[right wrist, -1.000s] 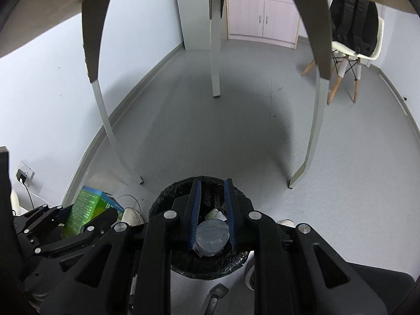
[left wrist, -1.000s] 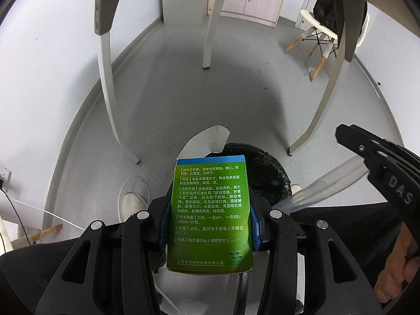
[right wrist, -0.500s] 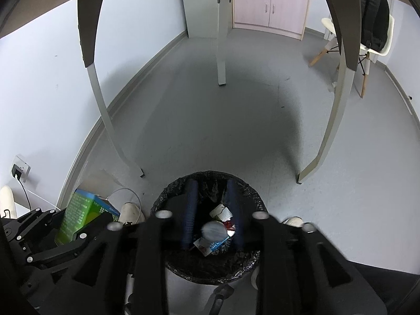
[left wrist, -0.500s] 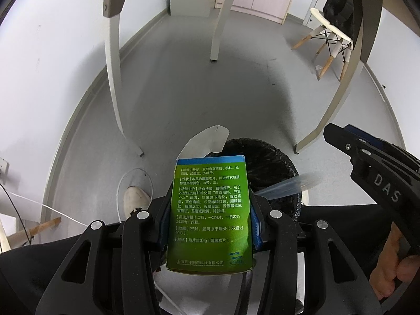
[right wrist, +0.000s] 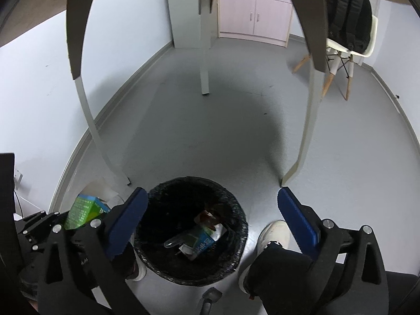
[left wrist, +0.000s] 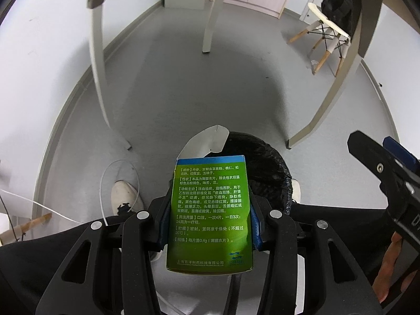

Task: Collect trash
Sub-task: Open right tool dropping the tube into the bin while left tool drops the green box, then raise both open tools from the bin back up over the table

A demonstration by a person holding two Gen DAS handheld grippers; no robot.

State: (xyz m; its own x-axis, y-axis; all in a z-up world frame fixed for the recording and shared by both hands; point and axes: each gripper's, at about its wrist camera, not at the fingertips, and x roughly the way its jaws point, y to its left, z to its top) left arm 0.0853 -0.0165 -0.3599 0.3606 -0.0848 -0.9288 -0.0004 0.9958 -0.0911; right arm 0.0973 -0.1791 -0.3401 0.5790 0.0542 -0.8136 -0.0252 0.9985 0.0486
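My left gripper [left wrist: 210, 220] is shut on a green medicine box [left wrist: 210, 215] with its white flap open, held just short of the black-lined trash bin [left wrist: 265, 165]. The box also shows in the right wrist view [right wrist: 84, 210], left of the bin [right wrist: 191, 189]. My right gripper [right wrist: 210, 210] is open and empty above the bin, jaws wide apart. Inside the bin lie a clear plastic tube [right wrist: 174, 241], a blue-white carton [right wrist: 202, 242] and other scraps. The right gripper shows at the right edge of the left wrist view [left wrist: 388, 173].
The bin stands on grey floor under a table with grey legs [right wrist: 89, 115] [right wrist: 307, 136]. My white shoes [right wrist: 273, 233] [left wrist: 124, 194] flank the bin. A white cable [left wrist: 105, 183] loops on the left. A chair with a black backpack [right wrist: 349, 26] and a pink cabinet [right wrist: 254, 13] stand behind.
My right gripper opened and dropped the clear tube into the bin. The left gripper kept hold of the green box and moved slightly toward the bin.
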